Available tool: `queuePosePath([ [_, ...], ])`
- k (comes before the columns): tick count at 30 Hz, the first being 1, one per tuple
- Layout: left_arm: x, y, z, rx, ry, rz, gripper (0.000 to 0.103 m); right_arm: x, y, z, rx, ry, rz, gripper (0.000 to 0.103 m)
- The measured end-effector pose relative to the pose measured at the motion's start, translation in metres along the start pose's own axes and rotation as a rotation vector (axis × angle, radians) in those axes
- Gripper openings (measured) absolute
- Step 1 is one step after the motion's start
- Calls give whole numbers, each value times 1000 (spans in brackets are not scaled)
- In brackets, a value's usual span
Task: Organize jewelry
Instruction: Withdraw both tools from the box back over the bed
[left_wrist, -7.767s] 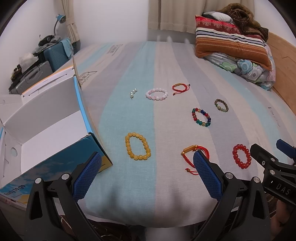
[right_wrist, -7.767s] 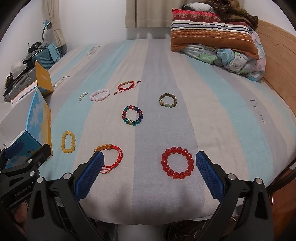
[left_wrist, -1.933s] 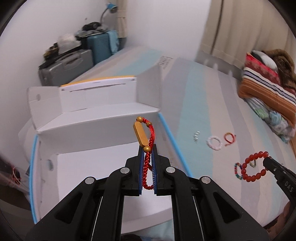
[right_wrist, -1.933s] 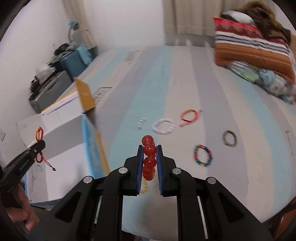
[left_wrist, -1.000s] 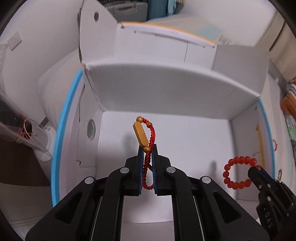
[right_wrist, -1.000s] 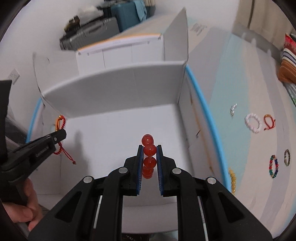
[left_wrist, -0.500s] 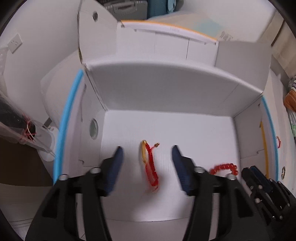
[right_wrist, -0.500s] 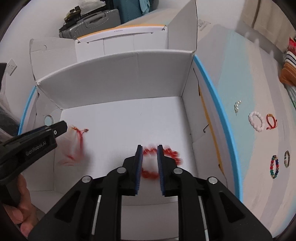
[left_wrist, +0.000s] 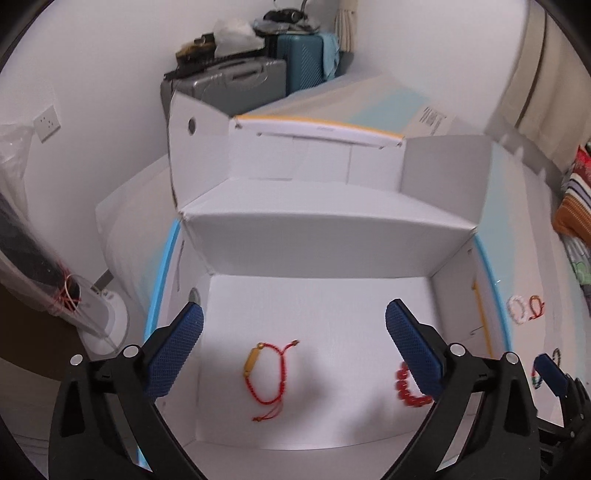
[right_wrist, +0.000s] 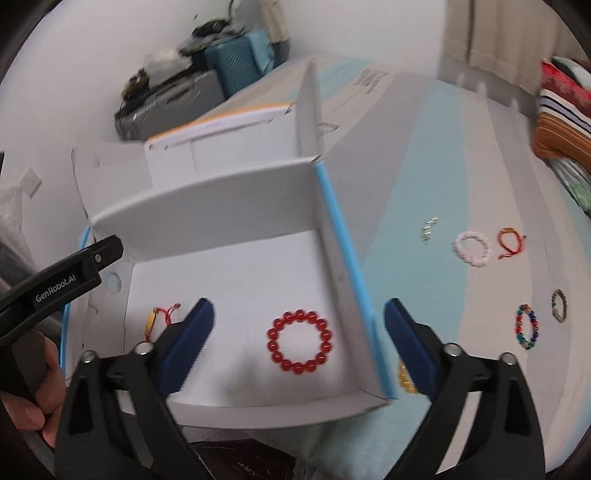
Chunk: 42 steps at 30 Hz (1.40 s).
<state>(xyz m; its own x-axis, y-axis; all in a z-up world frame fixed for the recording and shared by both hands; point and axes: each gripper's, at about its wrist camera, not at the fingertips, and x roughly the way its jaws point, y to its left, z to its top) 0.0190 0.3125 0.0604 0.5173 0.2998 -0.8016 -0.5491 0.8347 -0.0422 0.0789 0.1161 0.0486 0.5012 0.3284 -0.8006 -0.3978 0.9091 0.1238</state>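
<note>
An open white cardboard box (left_wrist: 325, 243) (right_wrist: 229, 192) stands at the bed's edge. A red cord bracelet with a gold tube (left_wrist: 267, 373) (right_wrist: 157, 319) and a red bead bracelet (right_wrist: 300, 341) (left_wrist: 408, 387) lie on its floor. My left gripper (left_wrist: 293, 350) is open and empty above the cord bracelet. My right gripper (right_wrist: 299, 338) is open and empty above the red bead bracelet. On the bed lie a pink bead bracelet (right_wrist: 472, 248), a second red cord bracelet (right_wrist: 510, 242), a multicolour bead bracelet (right_wrist: 526, 326), a dark bead bracelet (right_wrist: 559, 301), small silver pieces (right_wrist: 428, 229) and a yellow bead bracelet (right_wrist: 404, 378).
The striped bedsheet (right_wrist: 424, 155) spreads to the right of the box. Suitcases (left_wrist: 258, 77) stand against the wall behind the box. A striped pillow (right_wrist: 565, 122) lies at the far right. A white fan base (left_wrist: 107, 317) stands on the floor at the left.
Both grippers have opened fully and lifted back. The red cord bracelet and the red bead bracelet, falling half a second ago, now lie still on the box floor.
</note>
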Motion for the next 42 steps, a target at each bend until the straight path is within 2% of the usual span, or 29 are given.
queuePosePath([
  [3,-12,-14,1,12,-29,-25,97,-19,-25,-1,52,-51,-5,95],
  [9,-36,-57,-2,78,-85,-106,97,-43,-73,-4,124,-92,-32,95],
  [22,-63,-171,-40,307,-87,-275,97,-89,-178,-19,173,-152,-200,95],
  [31,-67,-245,-84,423,-33,-420,97,-88,-254,-31,255,-91,-276,95],
  [36,-51,-274,-111,487,-11,-418,97,-71,-282,-38,290,-53,-281,95],
  [42,-10,-295,-139,480,43,-428,97,-43,-302,-44,310,-10,-276,95],
])
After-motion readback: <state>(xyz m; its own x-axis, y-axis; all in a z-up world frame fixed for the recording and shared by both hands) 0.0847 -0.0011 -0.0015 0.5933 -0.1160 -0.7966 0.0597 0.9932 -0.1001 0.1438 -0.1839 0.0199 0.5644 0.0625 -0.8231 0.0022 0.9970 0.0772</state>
